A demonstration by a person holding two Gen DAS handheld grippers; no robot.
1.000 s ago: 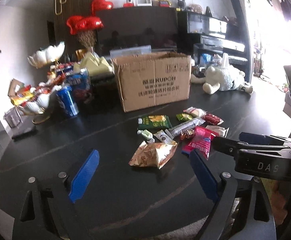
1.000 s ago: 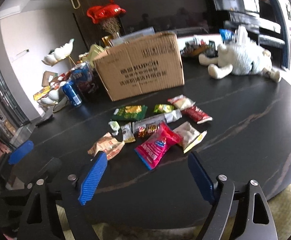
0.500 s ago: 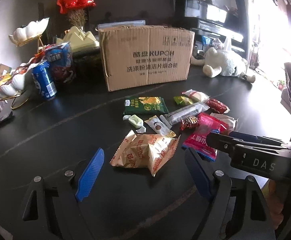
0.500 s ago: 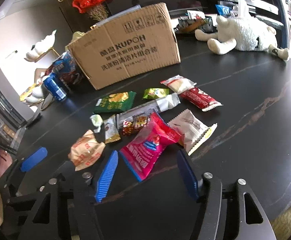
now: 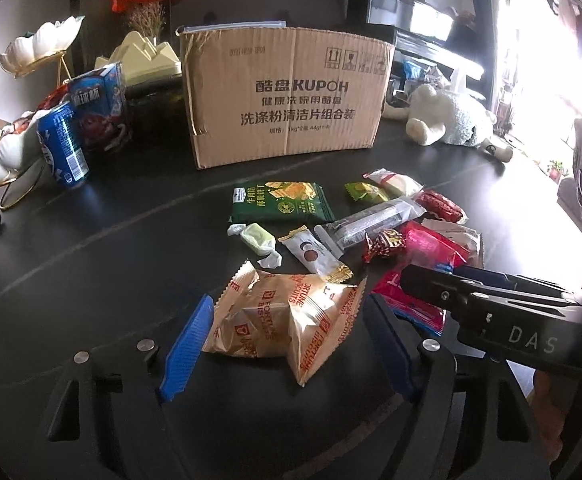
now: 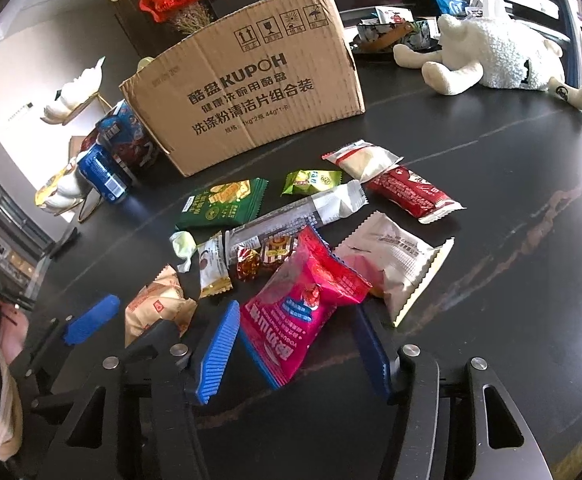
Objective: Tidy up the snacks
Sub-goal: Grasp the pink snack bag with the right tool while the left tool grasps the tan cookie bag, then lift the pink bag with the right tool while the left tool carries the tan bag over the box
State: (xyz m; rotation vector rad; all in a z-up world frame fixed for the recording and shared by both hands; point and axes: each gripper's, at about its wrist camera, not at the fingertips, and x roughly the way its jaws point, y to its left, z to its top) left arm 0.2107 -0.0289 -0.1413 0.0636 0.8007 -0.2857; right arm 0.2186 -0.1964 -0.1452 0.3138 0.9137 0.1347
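Two ribbed blue claws (image 5: 287, 344) (image 6: 293, 350) straddle crinkly foil snack packets (image 5: 287, 320) (image 6: 303, 312).

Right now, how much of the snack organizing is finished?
Nothing looks sorted: every snack lies loose on the table before the cardboard box. The left hand-held gripper, closing, frames the orange biscuit bag; the right hand-held gripper, closing, frames the pink packet. Neither is lifted.

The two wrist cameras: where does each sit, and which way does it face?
Left wrist: on the left gripper, looking down at the orange biscuit packet; the right gripper shows.
Right wrist: on the right gripper, over the pink snack bag; the left gripper shows.
Both share the brown cardboard box.
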